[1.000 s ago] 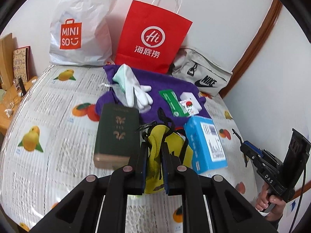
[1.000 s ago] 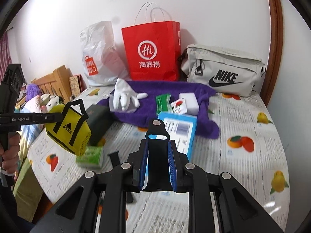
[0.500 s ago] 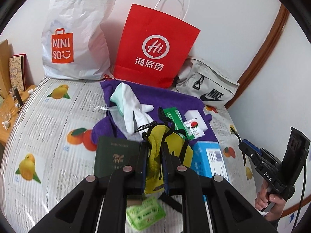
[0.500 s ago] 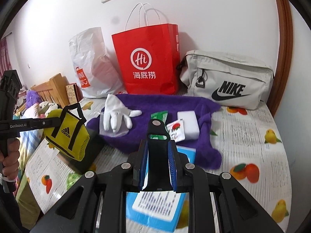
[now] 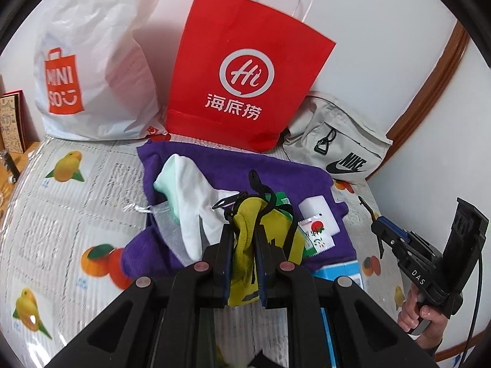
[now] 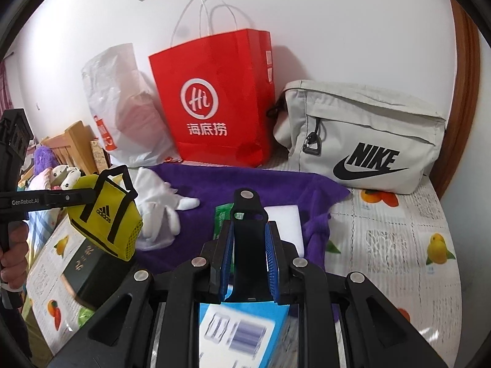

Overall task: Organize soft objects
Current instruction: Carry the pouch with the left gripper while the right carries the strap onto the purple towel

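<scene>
A bed with a fruit-print cover [image 6: 399, 245] against a white wall, strewn with small things and backed by three bags.

The left gripper [image 5: 242, 242] is clamped on a small yellow pouch [image 6: 106, 217], which hangs in the air over a dark book [image 6: 89, 266] at the bed's left side. The pouch looks light and limp, mesh-sided with black strap handles. It sags from the pinch, so a grip on its top edge or a handle should serve best. The right gripper [image 6: 249, 236] is closed on a black strap piece [image 6: 248, 214], above a blue box [image 6: 242, 331]. A white glove [image 6: 159, 208] lies on a purple towel [image 6: 260, 184]; both are soft and would bunch easily. At the wall stand a white plastic bag [image 6: 122, 107], a red paper bag [image 6: 214, 98] and a grey Nike bag [image 6: 362, 135]. What they hold cannot be seen, though the plastic bag bulges.
</scene>
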A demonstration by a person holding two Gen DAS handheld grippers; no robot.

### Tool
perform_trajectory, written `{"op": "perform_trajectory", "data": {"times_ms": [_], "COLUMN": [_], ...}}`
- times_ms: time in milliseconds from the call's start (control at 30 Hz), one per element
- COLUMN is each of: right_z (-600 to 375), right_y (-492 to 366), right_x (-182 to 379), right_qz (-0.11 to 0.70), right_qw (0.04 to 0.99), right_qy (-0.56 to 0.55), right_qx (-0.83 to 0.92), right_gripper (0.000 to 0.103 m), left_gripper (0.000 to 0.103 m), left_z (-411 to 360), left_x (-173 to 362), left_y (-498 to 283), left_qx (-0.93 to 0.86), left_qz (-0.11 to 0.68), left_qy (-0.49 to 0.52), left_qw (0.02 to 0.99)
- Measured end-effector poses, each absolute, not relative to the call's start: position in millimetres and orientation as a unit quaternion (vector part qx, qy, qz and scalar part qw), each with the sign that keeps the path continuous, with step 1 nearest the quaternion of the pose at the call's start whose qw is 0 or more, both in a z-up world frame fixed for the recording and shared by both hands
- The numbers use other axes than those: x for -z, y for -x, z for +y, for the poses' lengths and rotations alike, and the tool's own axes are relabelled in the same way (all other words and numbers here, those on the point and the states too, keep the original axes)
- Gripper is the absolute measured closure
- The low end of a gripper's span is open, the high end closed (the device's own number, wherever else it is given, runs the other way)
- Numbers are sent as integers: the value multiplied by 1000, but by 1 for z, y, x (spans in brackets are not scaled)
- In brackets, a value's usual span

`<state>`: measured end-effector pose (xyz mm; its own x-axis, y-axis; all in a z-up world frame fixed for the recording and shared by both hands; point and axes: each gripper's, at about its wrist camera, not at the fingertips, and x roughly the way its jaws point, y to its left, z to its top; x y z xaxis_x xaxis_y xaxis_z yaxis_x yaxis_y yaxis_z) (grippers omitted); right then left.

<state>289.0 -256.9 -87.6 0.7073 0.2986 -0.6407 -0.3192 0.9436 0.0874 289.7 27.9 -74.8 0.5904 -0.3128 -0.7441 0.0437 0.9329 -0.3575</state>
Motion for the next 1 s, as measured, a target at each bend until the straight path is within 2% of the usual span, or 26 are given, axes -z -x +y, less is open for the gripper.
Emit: {"op": "perform_trajectory", "data": {"times_ms": [500,1000], "right_z": [-262,-255], "right_y": [-344,-362], "right_x": [123,150], "right_qz": [381,417], "right_qw": [911,895], "right_qy": [26,37], "right_qx": [-153,-153], "right_gripper": [82,82], "left_gripper": [90,88], "left_z": [22,12], "left_x": [110,145], "left_y": [-340,-362], "left_qx": [111,115], "left_qz": [474,520], "left_qy": [169,165], "left_qw": [857,830]}}
